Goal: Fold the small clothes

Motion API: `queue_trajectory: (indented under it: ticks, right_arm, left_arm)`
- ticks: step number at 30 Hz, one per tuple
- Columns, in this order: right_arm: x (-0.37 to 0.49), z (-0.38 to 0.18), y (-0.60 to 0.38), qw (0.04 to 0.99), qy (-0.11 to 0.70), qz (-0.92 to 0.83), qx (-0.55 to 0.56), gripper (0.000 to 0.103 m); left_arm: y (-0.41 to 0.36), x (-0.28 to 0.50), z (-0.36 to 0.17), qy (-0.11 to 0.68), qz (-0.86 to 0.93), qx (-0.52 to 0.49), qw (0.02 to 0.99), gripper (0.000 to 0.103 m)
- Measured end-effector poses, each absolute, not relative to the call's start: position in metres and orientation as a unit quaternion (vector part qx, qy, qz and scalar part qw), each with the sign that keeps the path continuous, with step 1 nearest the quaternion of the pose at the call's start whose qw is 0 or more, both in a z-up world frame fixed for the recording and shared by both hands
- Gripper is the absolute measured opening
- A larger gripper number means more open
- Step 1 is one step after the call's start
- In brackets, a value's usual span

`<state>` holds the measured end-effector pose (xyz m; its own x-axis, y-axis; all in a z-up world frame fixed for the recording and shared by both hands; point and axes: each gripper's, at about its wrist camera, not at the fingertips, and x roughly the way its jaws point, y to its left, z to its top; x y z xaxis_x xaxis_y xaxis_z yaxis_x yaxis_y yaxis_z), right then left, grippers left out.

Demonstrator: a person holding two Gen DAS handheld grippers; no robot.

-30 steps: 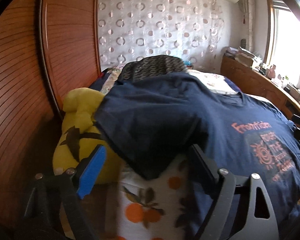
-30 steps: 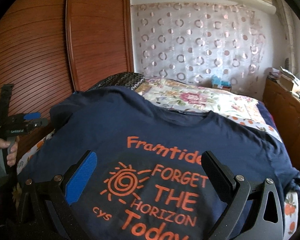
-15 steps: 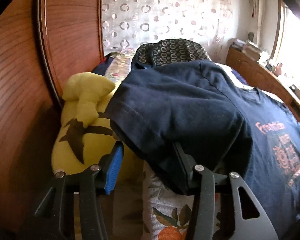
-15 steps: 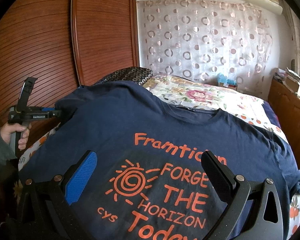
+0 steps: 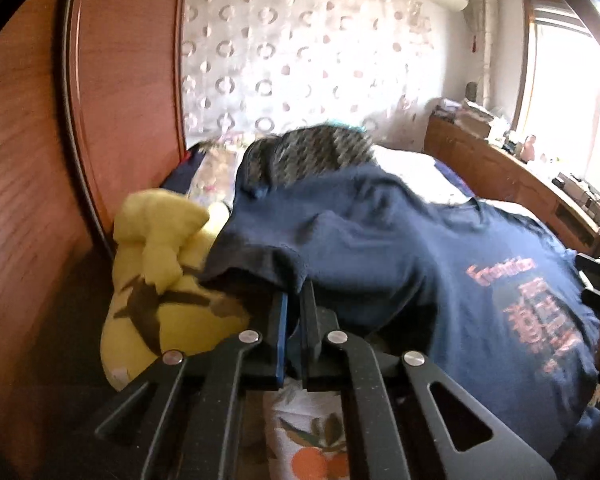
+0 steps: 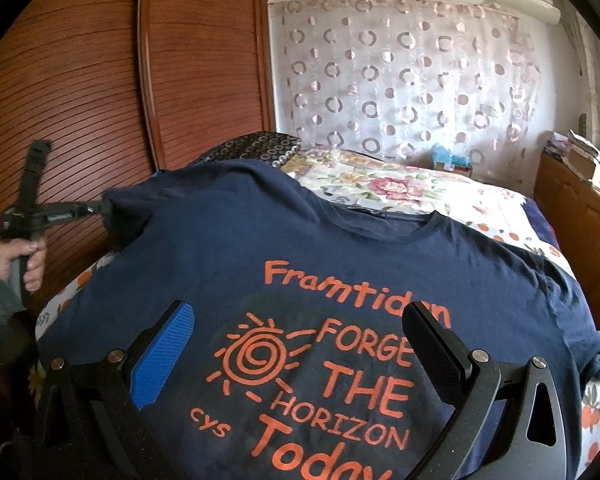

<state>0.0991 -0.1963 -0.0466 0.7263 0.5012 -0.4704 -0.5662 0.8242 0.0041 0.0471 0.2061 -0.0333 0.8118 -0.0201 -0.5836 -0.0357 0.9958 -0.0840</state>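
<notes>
A navy T-shirt with orange print lies face up across the bed. Its left sleeve is lifted off the sheet. In the left wrist view my left gripper has its jaws closing tight on that sleeve's hem, with the fabric pinched between the pads. The right wrist view shows the same gripper at the far left, held by a hand, with the sleeve drawn to a point. My right gripper hovers open over the printed chest with nothing between its fingers.
A yellow plush toy lies beside the sleeve against the wooden wardrobe. A dark ring-patterned pillow sits behind the shirt. The floral bedsheet runs to the curtain. A wooden dresser lines the right side.
My left gripper went from wide open to shut on the sleeve hem and lifted it a little. The right gripper stayed put and open.
</notes>
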Motion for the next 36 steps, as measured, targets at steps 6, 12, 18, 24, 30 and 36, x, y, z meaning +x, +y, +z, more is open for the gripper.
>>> queue_trajectory:
  ticks: [6, 12, 18, 24, 30, 36]
  right_arm:
    - [0.099, -0.044, -0.202, 0.931, 0.228, 0.28, -0.06, 0.103]
    - [0.097, -0.043, -0.21, 0.936, 0.222, 0.268, -0.05, 0.103]
    - [0.095, -0.047, -0.212, 0.939, 0.223, 0.259, -0.035, 0.103]
    - [0.091, -0.052, -0.205, 0.939, 0.225, 0.259, -0.032, 0.103]
    - [0.097, -0.051, -0.207, 0.937, 0.231, 0.259, -0.03, 0.103]
    - [0.109, -0.046, -0.199, 0.926, 0.237, 0.291, -0.045, 0.101]
  left_arm:
    - [0.165, 0.059, 0.01, 0.282, -0.027, -0.003, 0.959, 0.005]
    - [0.108, 0.082, 0.035, 0.27, -0.068, 0.043, 0.959, 0.006]
    - [0.073, 0.087, 0.022, 0.287, -0.088, 0.057, 0.952, 0.007]
    - [0.058, 0.071, 0.017, 0.296, -0.103, 0.054, 0.948, 0.041]
    - [0.063, 0.048, 0.019, 0.279, -0.095, 0.04, 0.955, 0.072]
    - [0.084, 0.03, 0.013, 0.264, -0.063, 0.018, 0.962, 0.076]
